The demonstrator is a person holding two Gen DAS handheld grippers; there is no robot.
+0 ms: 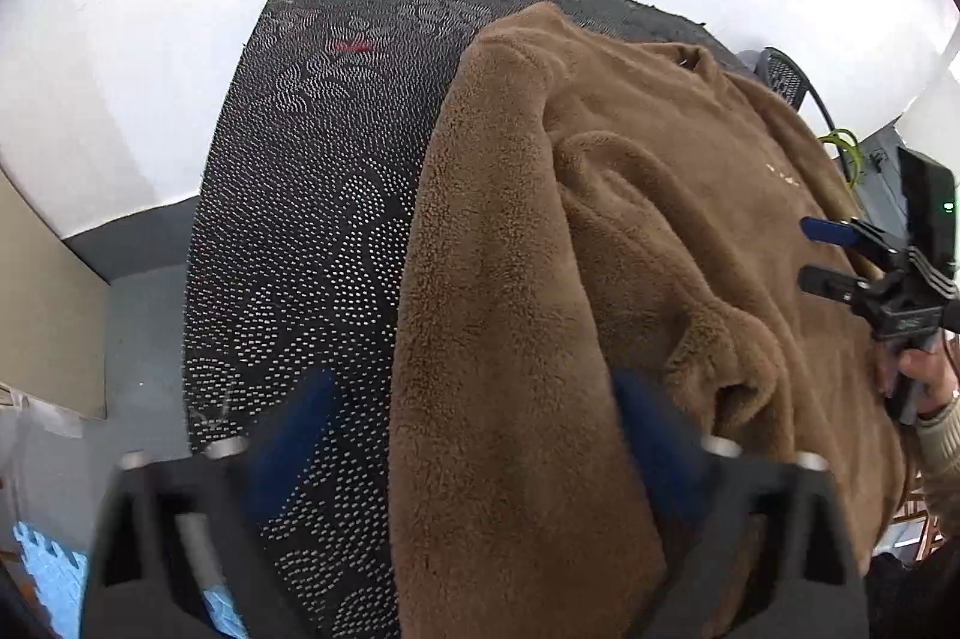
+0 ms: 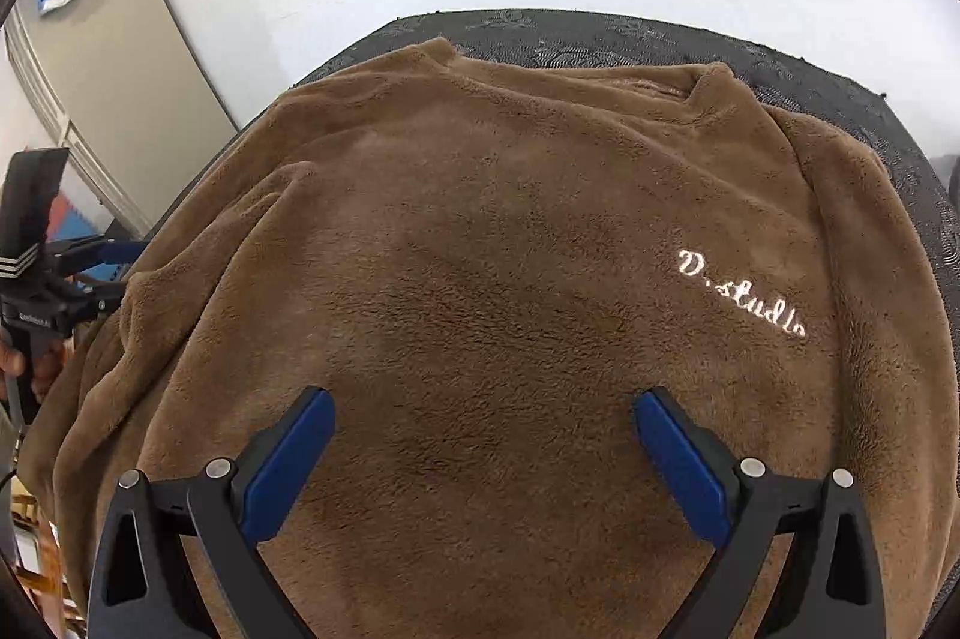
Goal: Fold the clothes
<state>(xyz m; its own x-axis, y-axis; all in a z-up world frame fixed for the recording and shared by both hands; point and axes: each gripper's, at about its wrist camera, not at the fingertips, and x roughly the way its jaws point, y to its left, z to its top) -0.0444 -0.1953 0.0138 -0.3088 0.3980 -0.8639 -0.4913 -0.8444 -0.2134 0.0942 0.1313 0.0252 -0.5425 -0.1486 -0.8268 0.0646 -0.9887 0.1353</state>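
Brown fleece sweatshirt (image 2: pixel 480 249) flat, collar toward far table (image 1: pixel 312 159) edge | left gripper (image 1: pixel 474 429) straddles sleeve, grip unclear | right gripper (image 2: pixel 485 435) spread wide, empty

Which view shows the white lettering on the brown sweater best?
The right wrist view: the white lettering lies unobstructed and legible on the brown sweater. In the left wrist view it is a faint, unreadable speck near the sweater's far side.
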